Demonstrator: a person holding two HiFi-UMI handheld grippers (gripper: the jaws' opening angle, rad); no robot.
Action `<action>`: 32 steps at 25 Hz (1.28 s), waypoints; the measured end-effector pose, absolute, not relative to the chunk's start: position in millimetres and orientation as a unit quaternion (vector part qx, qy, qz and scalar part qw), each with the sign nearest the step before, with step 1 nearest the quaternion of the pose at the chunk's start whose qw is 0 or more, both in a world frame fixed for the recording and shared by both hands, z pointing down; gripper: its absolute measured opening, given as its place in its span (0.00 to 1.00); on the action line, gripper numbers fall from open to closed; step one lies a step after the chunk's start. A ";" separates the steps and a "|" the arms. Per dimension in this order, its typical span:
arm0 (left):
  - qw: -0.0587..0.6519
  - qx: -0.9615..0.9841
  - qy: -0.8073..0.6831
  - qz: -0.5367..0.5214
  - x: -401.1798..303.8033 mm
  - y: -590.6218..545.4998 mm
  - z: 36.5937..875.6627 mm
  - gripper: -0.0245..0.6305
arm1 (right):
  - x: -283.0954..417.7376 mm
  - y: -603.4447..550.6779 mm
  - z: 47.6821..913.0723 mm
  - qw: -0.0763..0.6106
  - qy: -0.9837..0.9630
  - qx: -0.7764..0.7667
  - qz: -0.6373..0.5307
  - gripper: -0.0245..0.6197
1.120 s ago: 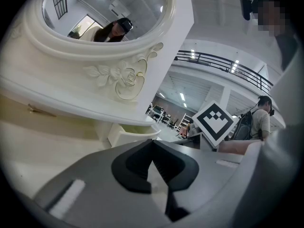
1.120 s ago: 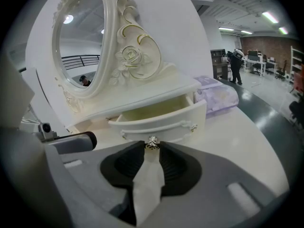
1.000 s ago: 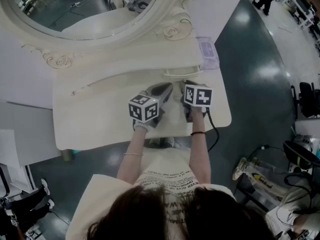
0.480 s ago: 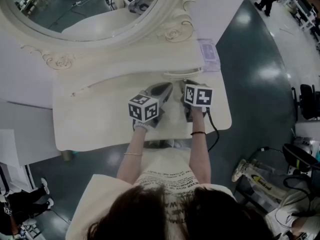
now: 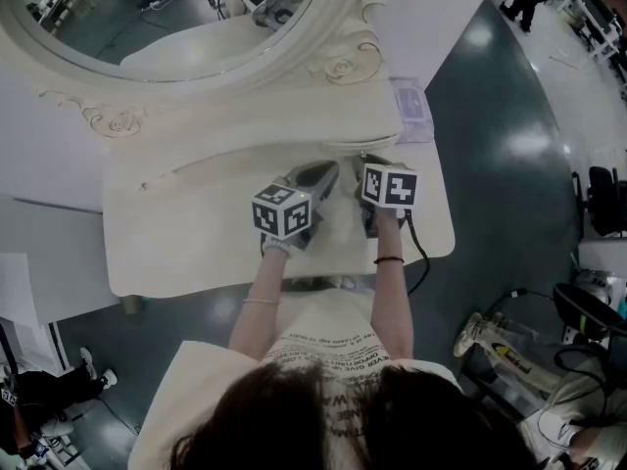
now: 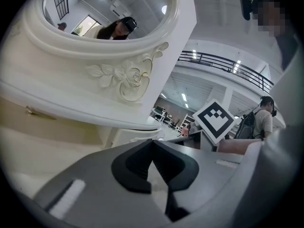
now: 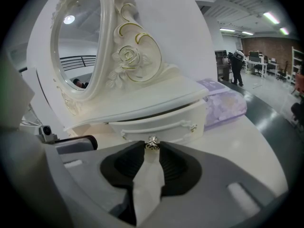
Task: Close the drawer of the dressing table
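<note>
In the head view, your two grippers rest side by side on the top of the dressing table (image 5: 196,233), in front of the oval mirror (image 5: 167,18). Your left gripper (image 5: 321,174) lies on the tabletop with its tip aimed toward the carved base of the mirror. Your right gripper (image 5: 370,163) points at the small drawer (image 5: 358,143) tucked under the mirror's shelf. A purple patterned box (image 5: 409,106) sits just right of that drawer, against the wall.

In the left gripper view, the jaws of your left gripper (image 6: 153,142) meet at their tips with nothing between them. The mirror frame's rose carving (image 6: 126,77) rises above them, and the marker cube (image 6: 214,120) of your other gripper shows to the right.

In the right gripper view, your right gripper (image 7: 152,145) is pinched on the drawer's small metal knob (image 7: 152,143), one jaw tip pressing each side of it. The drawer front stands slightly out from under the shelf, with a dark gap along its top edge. The purple box is beside it on the right.
</note>
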State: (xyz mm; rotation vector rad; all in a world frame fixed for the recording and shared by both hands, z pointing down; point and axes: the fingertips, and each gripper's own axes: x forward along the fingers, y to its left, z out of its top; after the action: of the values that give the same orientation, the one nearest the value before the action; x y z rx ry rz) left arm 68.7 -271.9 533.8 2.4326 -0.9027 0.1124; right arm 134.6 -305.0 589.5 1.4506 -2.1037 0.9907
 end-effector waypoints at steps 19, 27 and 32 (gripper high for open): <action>0.268 0.897 -0.350 0.041 62.5 -286.9 533.4 0.04 | 132.9 -322.9 588.8 0.197 -0.757 0.514 0.352 0.20; 0.268 0.894 -0.356 0.042 59.3 -290.5 535.4 0.04 | 131.0 -327.5 589.7 0.197 -0.759 0.511 0.352 0.20; 0.268 0.893 -0.358 0.042 60.6 -292.3 536.6 0.04 | 132.1 -329.4 590.8 0.196 -0.761 0.509 0.352 0.20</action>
State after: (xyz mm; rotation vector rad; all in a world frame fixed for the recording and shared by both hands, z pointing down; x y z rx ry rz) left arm 60.6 -292.3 536.6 2.4107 -0.9671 0.1124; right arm 132.1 -329.4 590.8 1.4242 -2.1311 0.9861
